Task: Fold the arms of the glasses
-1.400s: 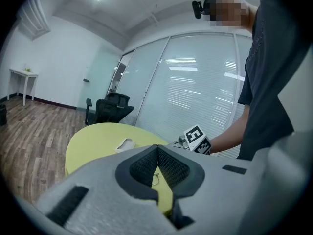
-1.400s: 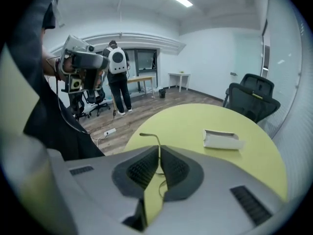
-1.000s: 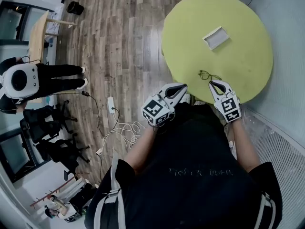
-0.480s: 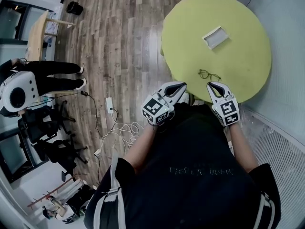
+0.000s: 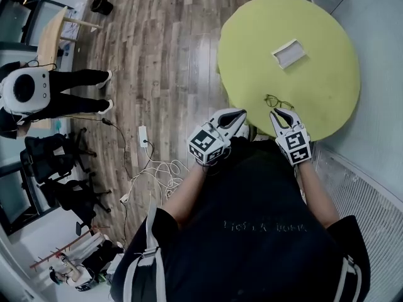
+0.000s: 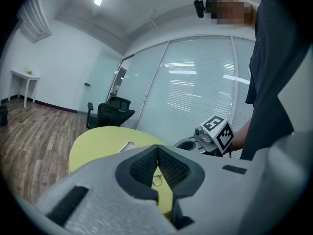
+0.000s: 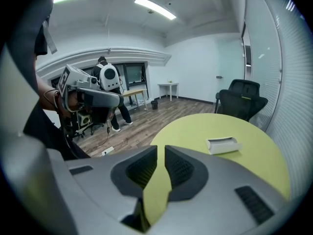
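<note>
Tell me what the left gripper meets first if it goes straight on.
Probably the dark thin-framed glasses on the round yellow-green table: they lie straight ahead of the left gripper, though depth is unclear.

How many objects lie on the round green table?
2: the glasses near the green table's closest edge, and a white box farther back, nearer the middle. None seems hidden.
</note>
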### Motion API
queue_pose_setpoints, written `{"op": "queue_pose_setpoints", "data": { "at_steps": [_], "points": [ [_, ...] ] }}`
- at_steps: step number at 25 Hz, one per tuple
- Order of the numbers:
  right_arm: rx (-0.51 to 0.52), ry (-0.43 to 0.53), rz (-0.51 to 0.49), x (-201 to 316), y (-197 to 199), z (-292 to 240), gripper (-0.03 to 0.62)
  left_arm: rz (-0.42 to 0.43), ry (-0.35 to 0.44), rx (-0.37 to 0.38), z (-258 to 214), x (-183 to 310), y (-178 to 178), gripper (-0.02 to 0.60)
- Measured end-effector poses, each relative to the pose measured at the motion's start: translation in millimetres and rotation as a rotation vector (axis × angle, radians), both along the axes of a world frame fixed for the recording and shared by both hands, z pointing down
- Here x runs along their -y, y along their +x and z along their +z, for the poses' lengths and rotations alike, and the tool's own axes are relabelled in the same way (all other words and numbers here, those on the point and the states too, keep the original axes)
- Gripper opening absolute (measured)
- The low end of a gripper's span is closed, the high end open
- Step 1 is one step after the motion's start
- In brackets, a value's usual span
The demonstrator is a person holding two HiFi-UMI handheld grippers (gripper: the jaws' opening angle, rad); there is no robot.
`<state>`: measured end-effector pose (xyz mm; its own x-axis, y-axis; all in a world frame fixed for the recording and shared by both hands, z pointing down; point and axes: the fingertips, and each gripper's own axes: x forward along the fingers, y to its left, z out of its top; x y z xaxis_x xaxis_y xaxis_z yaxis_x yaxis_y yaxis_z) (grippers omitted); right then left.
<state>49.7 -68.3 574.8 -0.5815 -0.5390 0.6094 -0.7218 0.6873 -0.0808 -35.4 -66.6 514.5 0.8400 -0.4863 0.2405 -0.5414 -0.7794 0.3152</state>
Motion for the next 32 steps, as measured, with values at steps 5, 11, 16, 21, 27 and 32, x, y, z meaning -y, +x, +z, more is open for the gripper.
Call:
{"op": "queue_pose_setpoints", "data": {
  "at_steps": [5, 11, 16, 21, 27, 32],
  "points": [
    [-0.086, -0.039, 0.008, 11.9, 3.0, 23.9, 0.035, 0.002, -0.008, 0.001, 3.9, 4.5, 1.1, 0.018],
    [-0.169, -0.102, 0.023, 22.8, 5.3, 56.9, 0.035, -0.010, -0.017, 0.005, 4.6, 9.9, -3.5, 0.018],
    [-0.190, -0.136, 0.009, 26.7, 2.7, 69.5, 0.035, -0.023, -0.025, 0.014, 7.7, 13.2, -9.8, 0.018],
    [-0.218, -0.108, 0.022, 32.6, 5.8, 69.5, 0.035, -0.028, -0.033, 0.016, 12.5, 11.1, -13.2, 0.018],
    [-0.221, -0.112, 0.048, 30.5, 21.7, 68.9, 0.035, -0.017, -0.035, 0.020, 9.1, 10.9, -9.7, 0.018],
    [-0.211, -0.134, 0.090, 27.5, 41.6, 81.0, 0.035, 0.000, -0.039, 0.032, 12.3, 9.2, -3.5, 0.018]
  ]
}}
